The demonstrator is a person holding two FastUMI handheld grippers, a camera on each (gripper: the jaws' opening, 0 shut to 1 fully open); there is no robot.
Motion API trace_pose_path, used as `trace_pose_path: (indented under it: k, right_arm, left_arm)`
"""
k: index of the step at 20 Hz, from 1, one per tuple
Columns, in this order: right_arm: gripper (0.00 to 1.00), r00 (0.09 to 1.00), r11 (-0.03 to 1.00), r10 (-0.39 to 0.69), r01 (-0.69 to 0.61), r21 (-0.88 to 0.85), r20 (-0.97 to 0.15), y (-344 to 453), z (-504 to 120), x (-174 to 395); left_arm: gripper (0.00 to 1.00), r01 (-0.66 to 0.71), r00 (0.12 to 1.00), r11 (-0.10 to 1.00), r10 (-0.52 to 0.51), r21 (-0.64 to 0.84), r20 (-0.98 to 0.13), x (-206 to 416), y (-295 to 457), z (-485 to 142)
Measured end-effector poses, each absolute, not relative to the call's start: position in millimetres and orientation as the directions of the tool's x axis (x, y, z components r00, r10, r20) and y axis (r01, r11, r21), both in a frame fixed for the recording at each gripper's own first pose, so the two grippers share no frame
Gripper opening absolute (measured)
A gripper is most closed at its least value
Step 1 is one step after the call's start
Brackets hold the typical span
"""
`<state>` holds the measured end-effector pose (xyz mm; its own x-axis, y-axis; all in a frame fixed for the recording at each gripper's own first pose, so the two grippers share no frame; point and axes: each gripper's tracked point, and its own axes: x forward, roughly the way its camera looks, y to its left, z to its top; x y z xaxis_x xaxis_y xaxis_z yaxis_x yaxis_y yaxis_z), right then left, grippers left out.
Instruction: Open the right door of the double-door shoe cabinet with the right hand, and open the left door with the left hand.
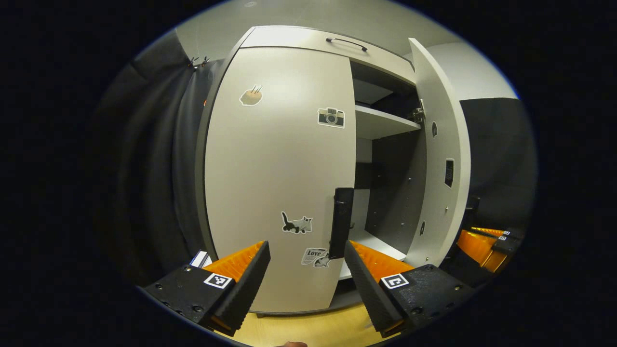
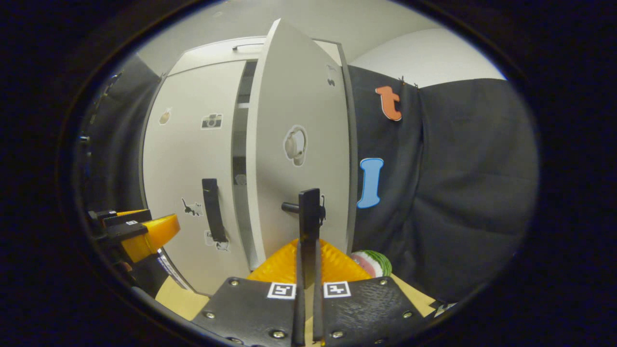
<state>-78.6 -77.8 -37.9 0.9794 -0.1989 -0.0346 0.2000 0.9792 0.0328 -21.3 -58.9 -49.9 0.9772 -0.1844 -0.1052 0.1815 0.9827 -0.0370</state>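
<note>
Nearest the camera in the right gripper view, the right tool (image 2: 308, 270) is seen clamped on the black upright bar handle of the right door (image 2: 309, 217), both fingers pressed together against it. That pale grey flat-panel right door (image 2: 301, 120) of the double-door shoe cabinet is swung well open, so that the white inner shelf (image 1: 383, 121) is exposed in the left gripper view. The matching pale grey left door (image 1: 279, 168), marked with small stickers, is seen shut, and its black upright bar handle (image 1: 341, 221) stands at the door's right edge. The left tool (image 1: 307, 270) is held with its fingers well apart, near that handle, one finger to each side of it, with no contact made. The door panels are judged stiff, light and freely hinged, so a modest pull should suffice. The smooth panel face would offer no grip; hold is best taken across the bar handle at its middle.
</note>
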Motion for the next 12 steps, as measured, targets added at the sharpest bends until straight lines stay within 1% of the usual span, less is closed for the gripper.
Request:
trace_pose_path:
  k: [4,5,8,9,10,11,12]
  right_arm:
    - [0.07,0.954,0.954,-0.298,0.299,0.019,-0.021,-117.1,-35.4,-97.7]
    - [0.08,0.947,0.946,-0.322,0.322,0.031,-0.021,-127.5,-35.7,-99.6]
    - [0.06,0.936,0.932,-0.347,0.351,0.088,-0.06,-153.8,-43.6,-102.8]
    - [0.01,0.934,0.93,-0.352,0.357,0.084,-0.068,-169.1,-47.9,-85.7]
    - [0.01,0.931,0.93,-0.356,0.361,0.068,-0.076,-179.5,-50.0,-92.9]
    - [0.01,0.934,0.932,-0.353,0.356,0.064,-0.057,-188.8,-45.4,-94.6]
    - [0.01,0.943,0.941,-0.326,0.331,0.067,-0.073,-193.3,-48.2,-93.5]
  left_arm:
    - [0.97,0.209,0.97,0.977,-0.213,-0.043,-0.12,-22.4,-75.3,-55.2]
    - [0.96,0.218,0.968,0.975,-0.222,-0.044,-0.119,-22.2,-80.5,-55.6]
    - [0.97,0.243,0.962,0.968,-0.248,-0.054,-0.115,-23.5,-99.5,-56.5]
    - [0.97,0.248,0.961,0.967,-0.253,-0.055,-0.114,-24.6,-105.4,-56.4]
    - [0.97,0.251,0.96,0.967,-0.255,-0.052,-0.111,-25.3,-110.3,-56.3]
    - [0.96,0.249,0.961,0.967,-0.252,-0.048,-0.109,-25.7,-114.1,-56.4]
    - [0.96,0.24,0.963,0.97,-0.244,-0.044,-0.111,-25.9,-117.9,-58.4]
